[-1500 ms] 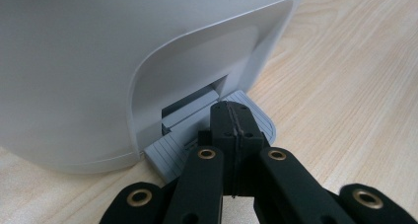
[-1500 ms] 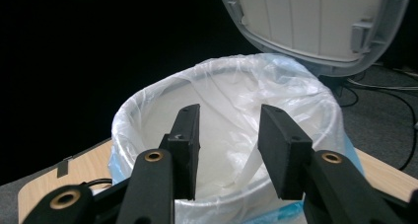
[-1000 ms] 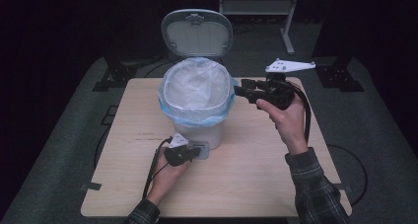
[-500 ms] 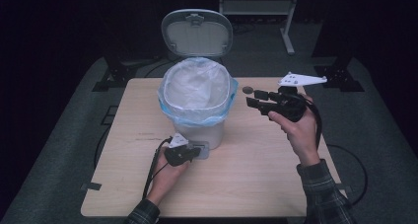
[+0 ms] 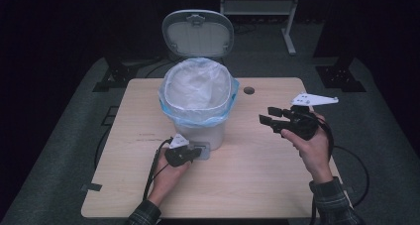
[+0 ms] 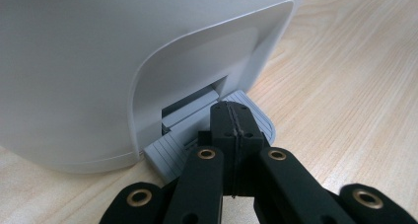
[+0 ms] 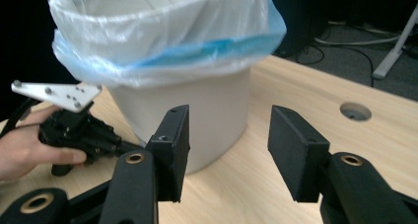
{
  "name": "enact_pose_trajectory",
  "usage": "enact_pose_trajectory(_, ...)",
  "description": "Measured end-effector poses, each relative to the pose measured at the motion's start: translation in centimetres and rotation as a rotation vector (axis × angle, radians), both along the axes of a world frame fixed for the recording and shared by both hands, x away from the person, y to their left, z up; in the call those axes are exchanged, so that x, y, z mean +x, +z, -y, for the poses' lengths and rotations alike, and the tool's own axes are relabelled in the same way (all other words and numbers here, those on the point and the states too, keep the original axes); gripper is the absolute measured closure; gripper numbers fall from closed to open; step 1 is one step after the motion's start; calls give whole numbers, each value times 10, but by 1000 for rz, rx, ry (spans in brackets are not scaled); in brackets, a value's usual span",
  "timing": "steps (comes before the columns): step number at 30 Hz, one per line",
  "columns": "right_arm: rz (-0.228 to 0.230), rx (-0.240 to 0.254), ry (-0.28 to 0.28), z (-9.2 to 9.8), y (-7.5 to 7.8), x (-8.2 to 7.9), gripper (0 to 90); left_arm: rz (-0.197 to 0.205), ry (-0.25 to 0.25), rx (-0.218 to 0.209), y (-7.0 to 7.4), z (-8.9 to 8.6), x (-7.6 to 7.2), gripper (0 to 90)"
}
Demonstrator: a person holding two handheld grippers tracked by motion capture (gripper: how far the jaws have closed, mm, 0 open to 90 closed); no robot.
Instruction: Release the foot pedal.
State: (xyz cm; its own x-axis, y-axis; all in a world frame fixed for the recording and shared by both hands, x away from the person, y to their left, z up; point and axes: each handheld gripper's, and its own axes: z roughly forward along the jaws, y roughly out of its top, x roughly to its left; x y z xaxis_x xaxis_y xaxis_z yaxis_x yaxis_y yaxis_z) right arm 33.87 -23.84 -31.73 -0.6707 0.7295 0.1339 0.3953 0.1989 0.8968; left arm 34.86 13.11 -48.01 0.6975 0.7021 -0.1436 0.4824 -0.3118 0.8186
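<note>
The bin [image 5: 198,111] was a smooth, pale plastic tub with rounded walls, lined with a thin, crinkled clear bag [image 5: 195,88] whose blue-tinted hem was folded down over the rim; its rounded lid [image 5: 198,32] stood raised behind the tub. At the foot of the bin's near wall a grey, ribbed pedal [image 6: 256,118] jutted out from a rectangular slot. The left gripper [image 6: 231,120], matte black with brass-coloured pivot pins, had its jaws pressed flat together with nothing between them, and their joined tip rested on top of the pedal, right against the bin's base. The right gripper [image 5: 272,117] was held to the right of the bin and apart from it, tips pointing at its side wall; its jaws had just been opening and stood apart with only air between them. In the right gripper view the bin rose just ahead and to the left of the gap between the jaws. The table [image 5: 124,185] was light wood with a fine straight grain, and a round cable hole [image 5: 248,90] lay in it beyond the right gripper. Nothing stood between that gripper and the bin. Around the table lay dark carpet with black cables [image 5: 124,66] and the feet of a metal stand [image 5: 289,41].
</note>
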Motion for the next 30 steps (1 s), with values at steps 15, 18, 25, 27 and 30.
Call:
enact_pose_trajectory(15, -34, -14, -50, 24, -18, -7, 481, 6, 15, -11, 19, -6, -9, 730)
enact_pose_trajectory(18, -36, -15, -57, 26, -19, -7, 478, 6, 16, -7, 25, -8, -12, 654)
enact_pose_trajectory(25, -37, -26, -55, 29, -24, -7, 429, 14, 19, 20, 38, -21, -22, 457)
enact_pose_trajectory(27, -39, -31, -58, 30, -26, -7, 410, 3, 16, 27, 42, -27, -23, 412)
enact_pose_trajectory(30, -40, -44, -62, 31, -30, -8, 374, -1, 10, 26, 46, -35, -25, 359)
